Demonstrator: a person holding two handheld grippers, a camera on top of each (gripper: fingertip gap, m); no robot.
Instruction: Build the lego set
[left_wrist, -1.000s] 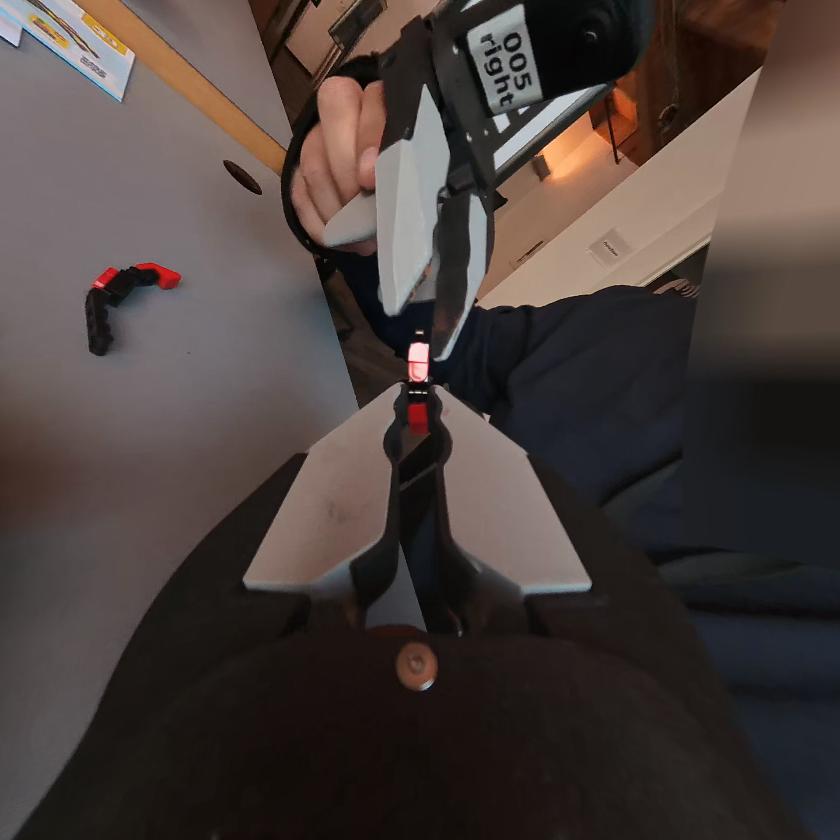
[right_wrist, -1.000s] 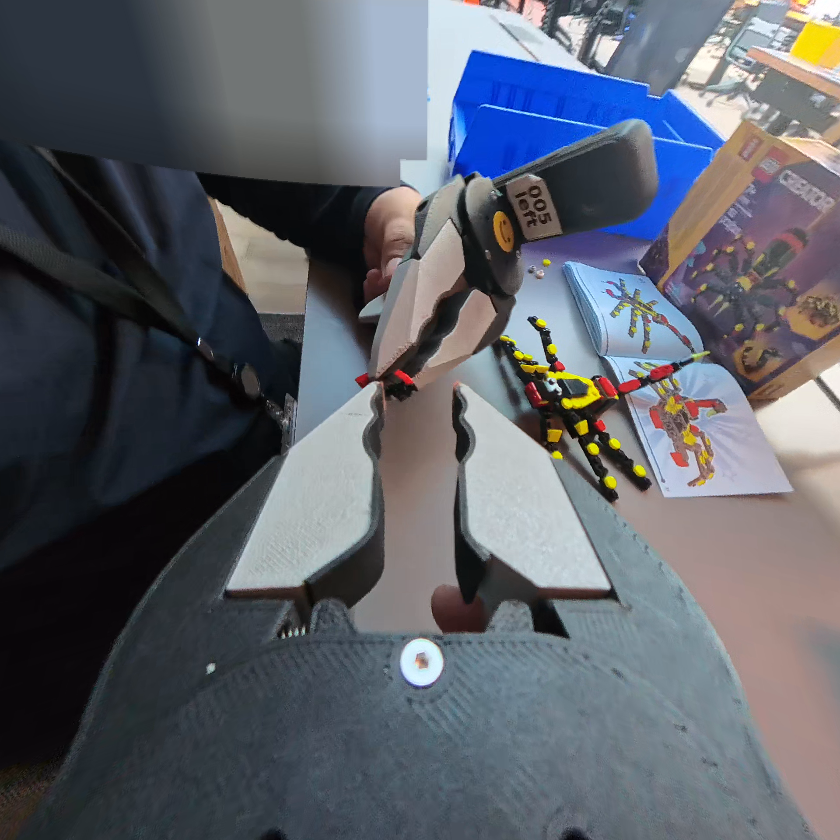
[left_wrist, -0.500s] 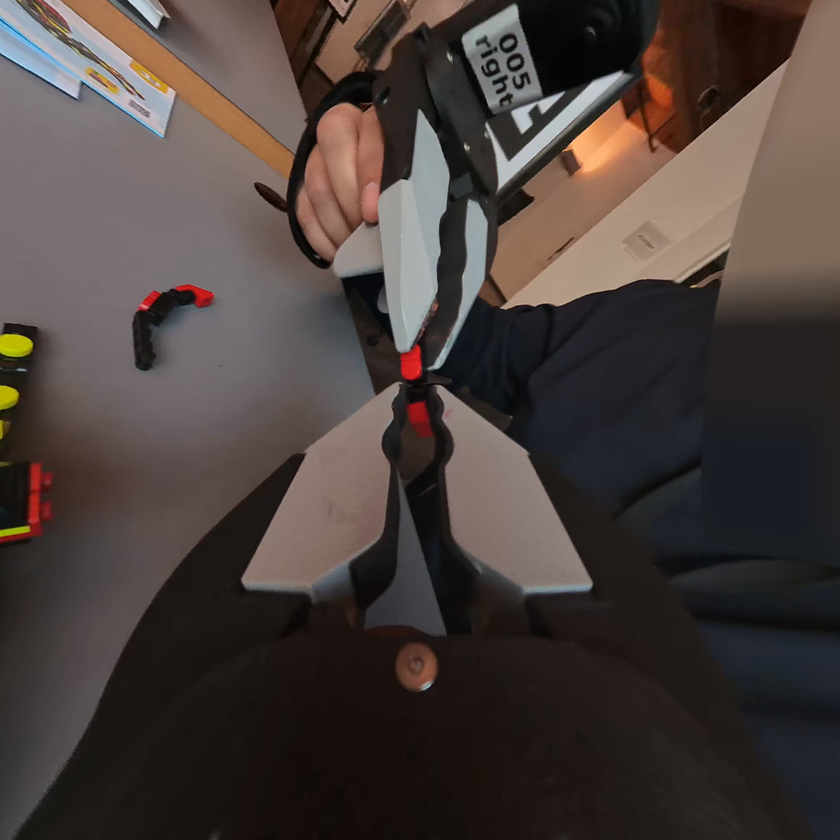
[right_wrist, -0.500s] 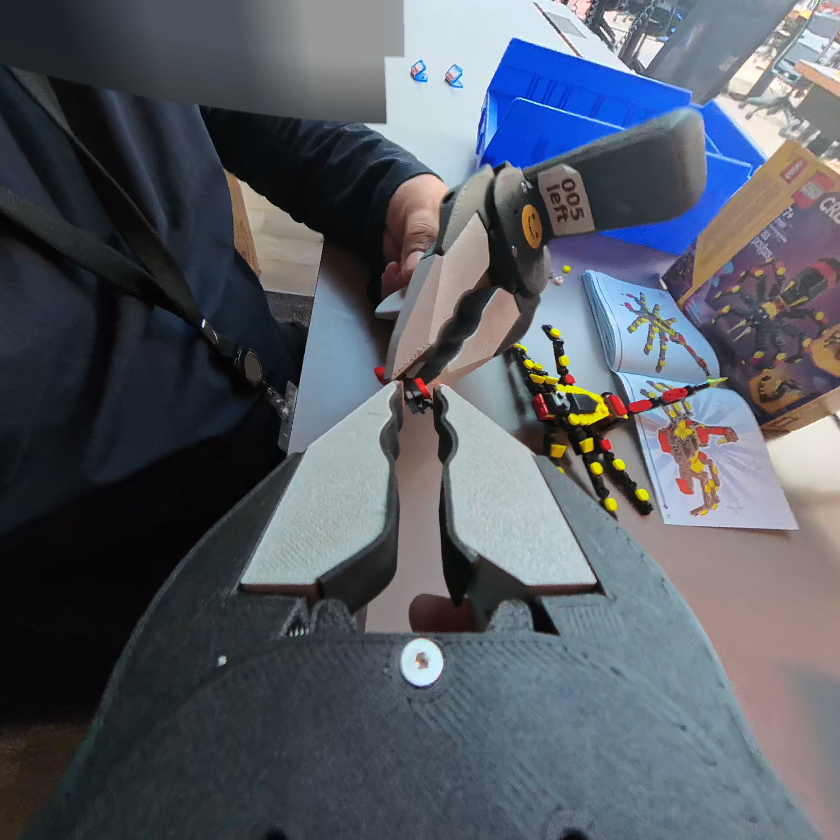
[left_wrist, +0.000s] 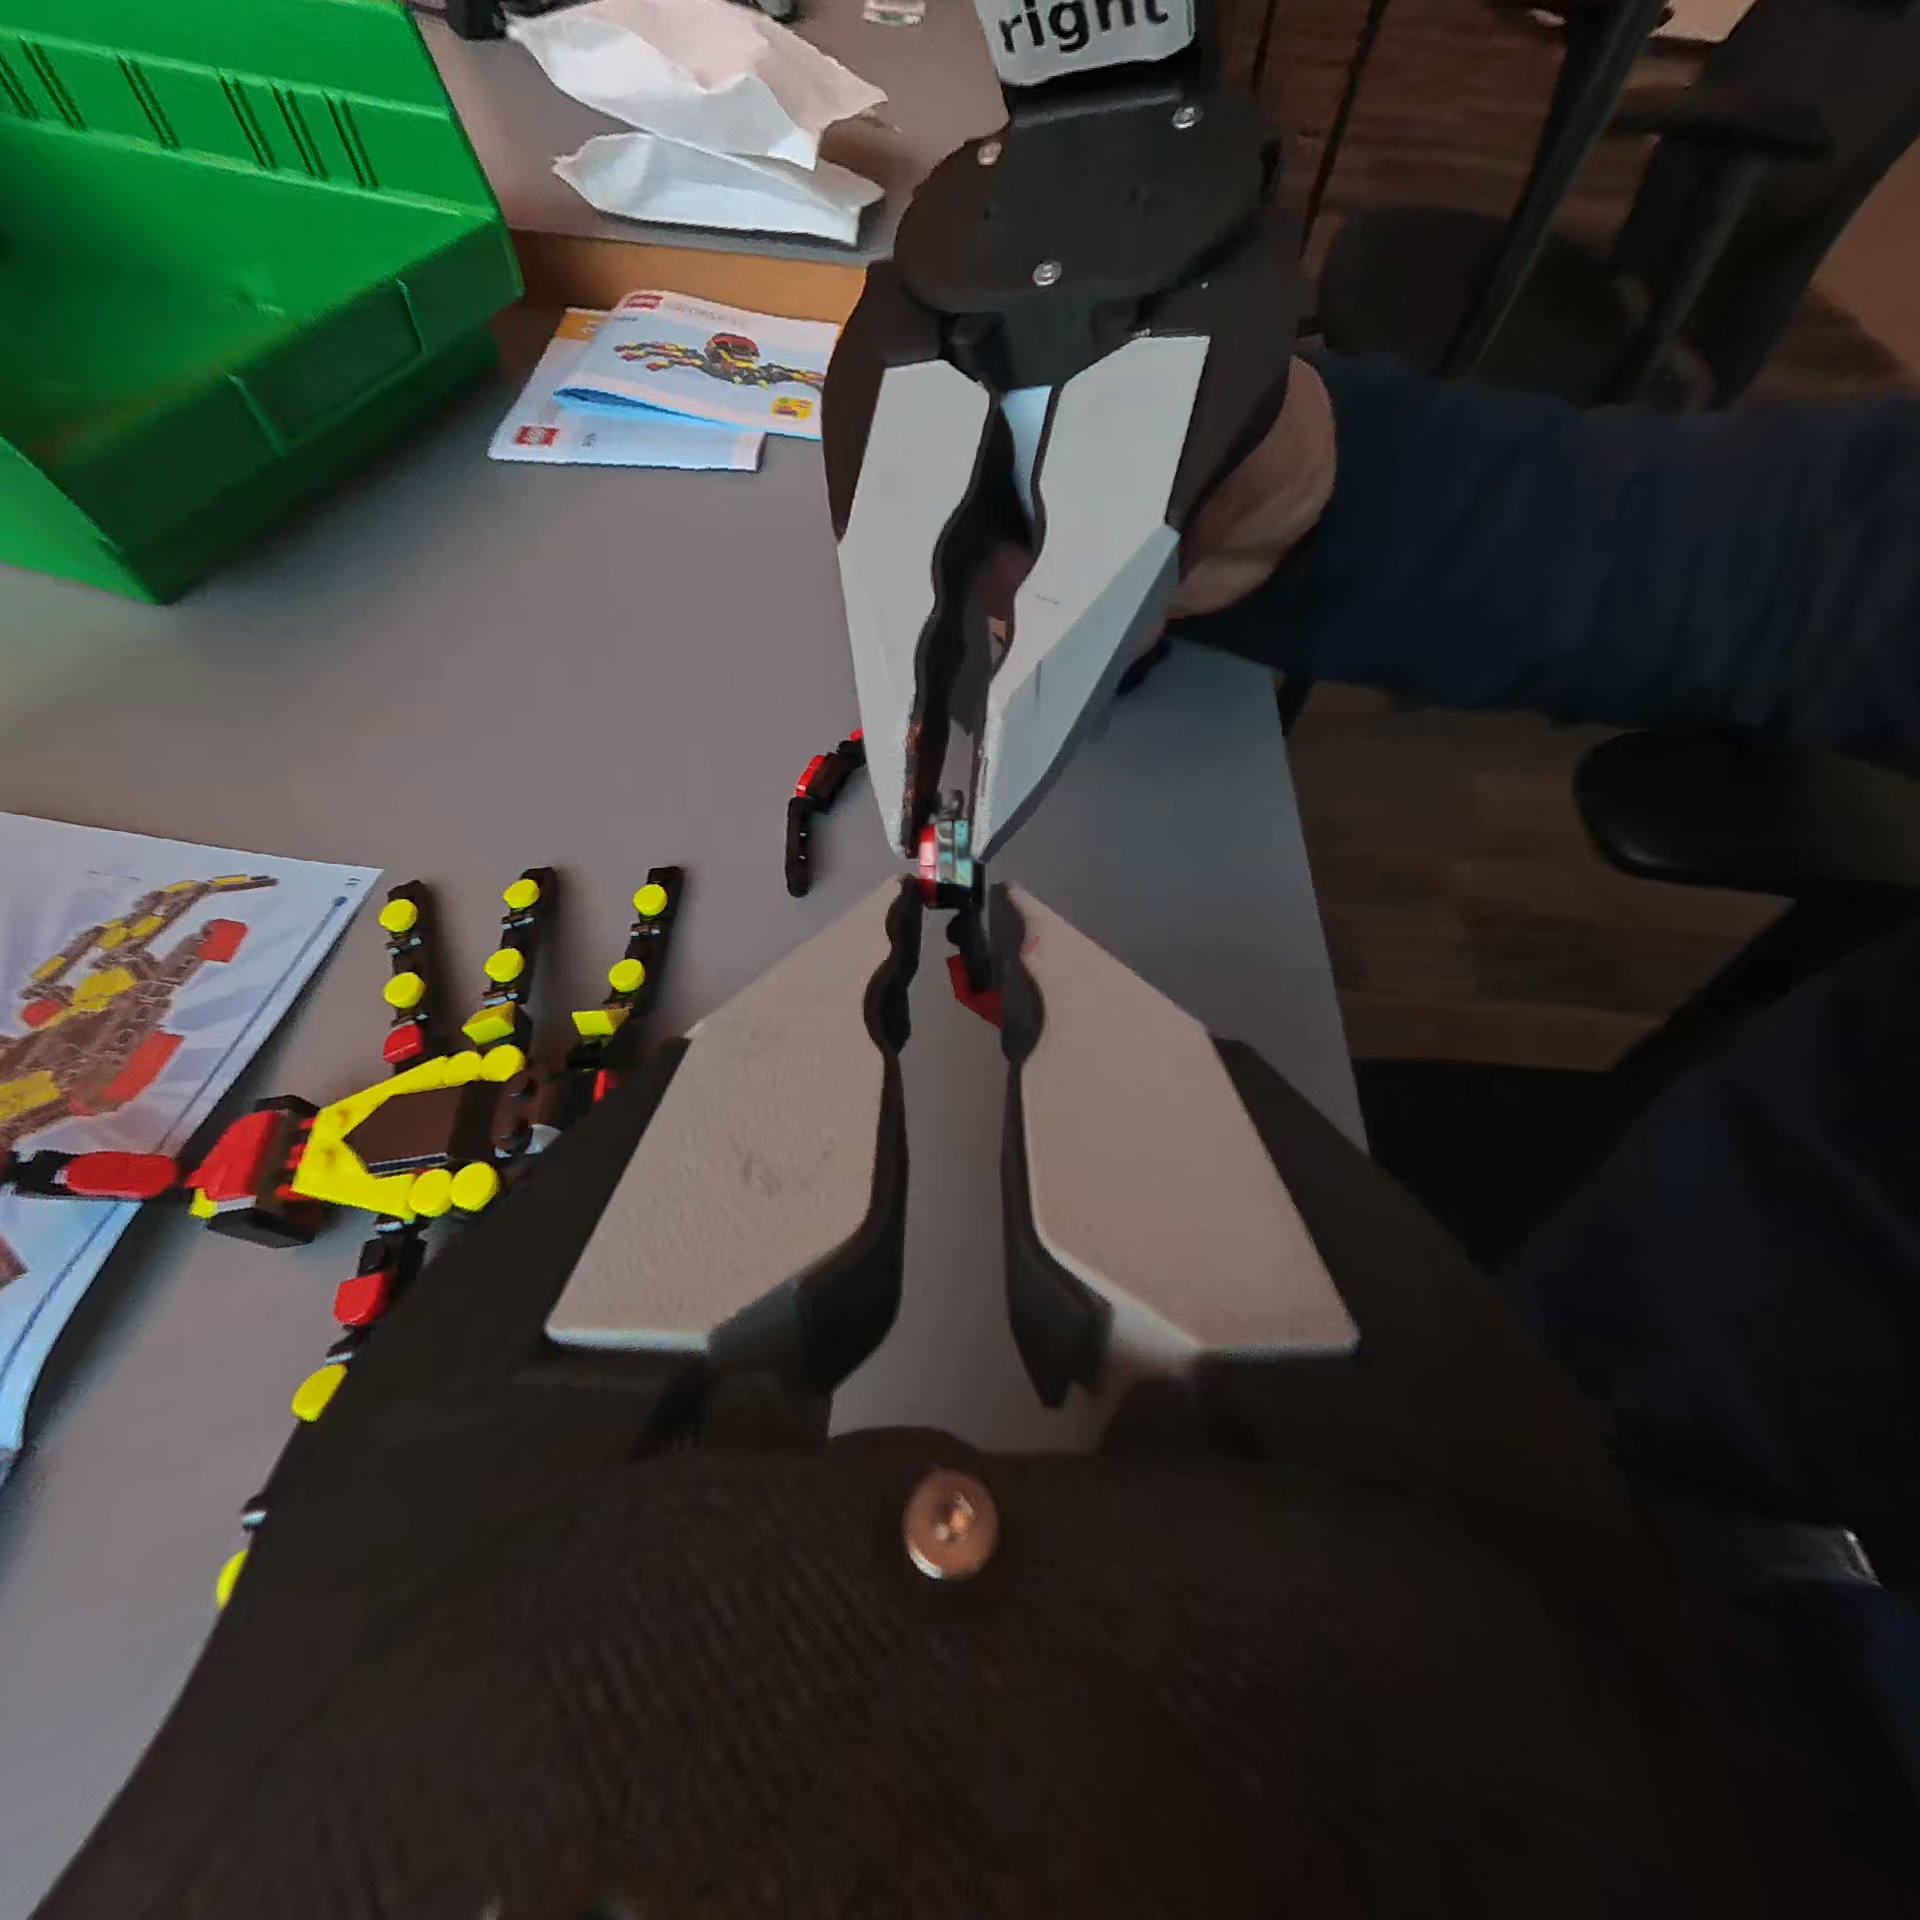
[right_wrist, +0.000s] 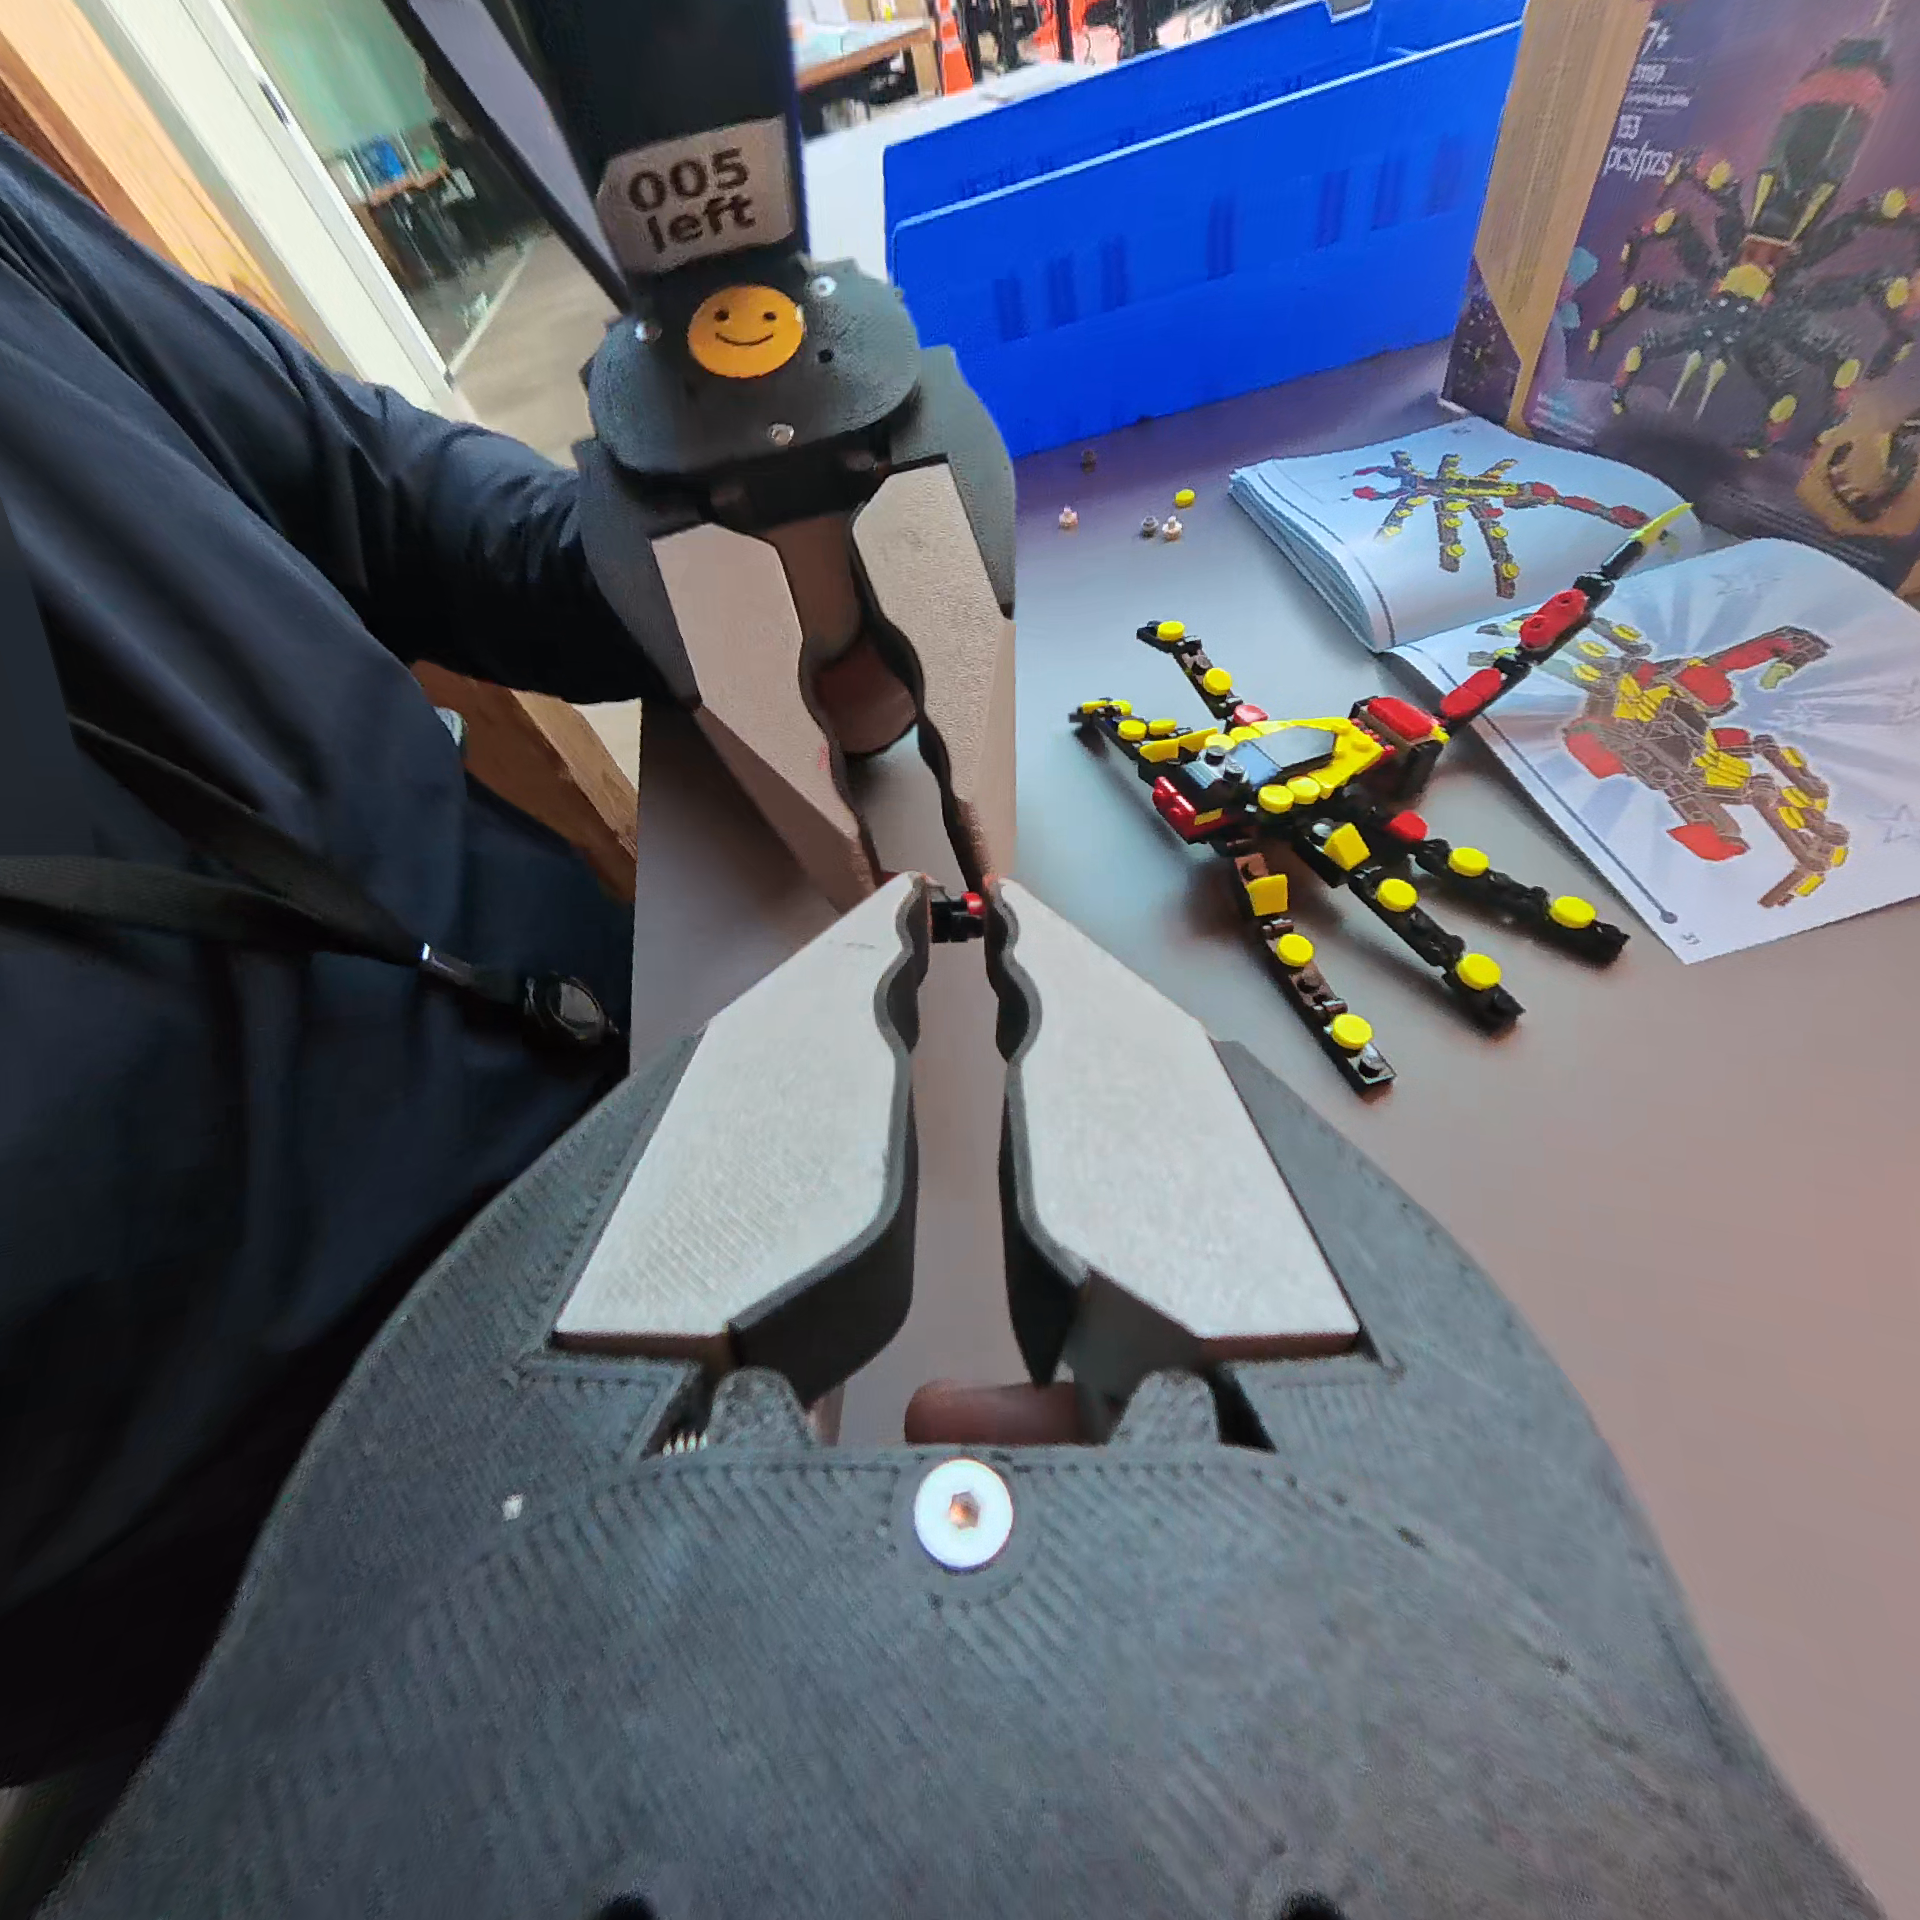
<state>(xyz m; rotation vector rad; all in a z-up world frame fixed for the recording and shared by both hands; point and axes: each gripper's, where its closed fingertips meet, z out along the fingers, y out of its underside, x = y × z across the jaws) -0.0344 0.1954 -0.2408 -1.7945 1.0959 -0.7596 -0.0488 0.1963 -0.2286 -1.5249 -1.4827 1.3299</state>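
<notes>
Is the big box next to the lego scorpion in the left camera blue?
No, the bin behind the lego scorpion on the table in the left wrist view is green.

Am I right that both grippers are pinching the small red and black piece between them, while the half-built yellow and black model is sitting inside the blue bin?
Not quite: the half-built model is not inside the blue bin. It lies on the grey table, partly over the open instruction booklet, as the right wrist view shows. The rest holds: the left gripper and right gripper meet tip to tip on the small red and black piece.
</notes>
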